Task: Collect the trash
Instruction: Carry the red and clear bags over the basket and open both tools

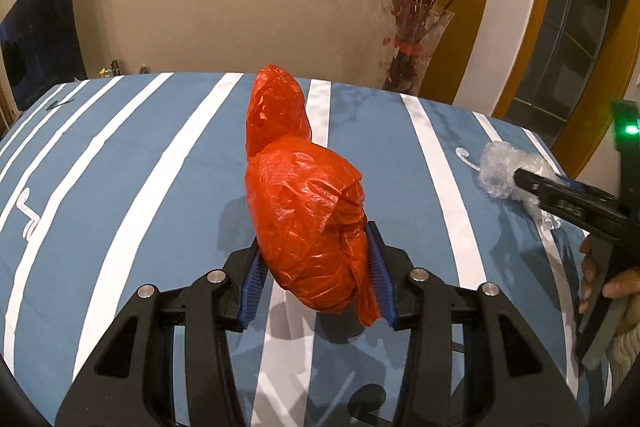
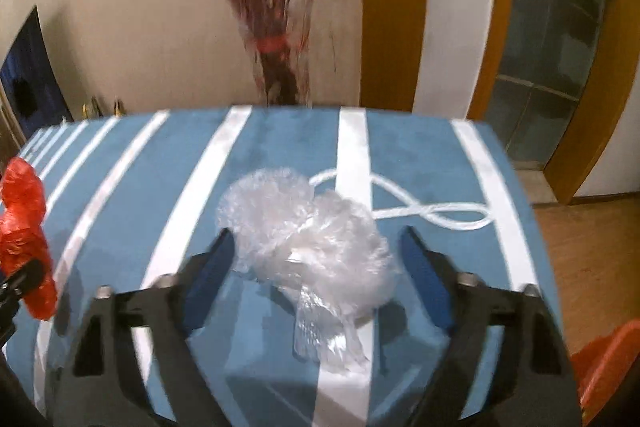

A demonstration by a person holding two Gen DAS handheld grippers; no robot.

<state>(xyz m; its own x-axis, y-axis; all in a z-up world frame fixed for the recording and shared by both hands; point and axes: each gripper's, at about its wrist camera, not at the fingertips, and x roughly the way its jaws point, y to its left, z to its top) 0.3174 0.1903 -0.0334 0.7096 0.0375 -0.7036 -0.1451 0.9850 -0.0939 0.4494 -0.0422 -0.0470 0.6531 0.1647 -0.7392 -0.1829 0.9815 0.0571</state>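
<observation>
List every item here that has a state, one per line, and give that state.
left gripper: shut on the red plastic bag
red plastic bag: crumpled, pinched between the pads
right gripper: open, astride the clear plastic wrap
clear plastic wrap: crumpled, lying on the striped tablecloth
glass vase: upright, holding red branches

Both tools are matte black plastic with cut-out arms, round silver screws and ribbed blue pads. The left gripper [image 1: 316, 275] matches the right gripper [image 2: 316, 267], whose body carries a green light, gripped by bare fingers [image 1: 588, 267].
</observation>
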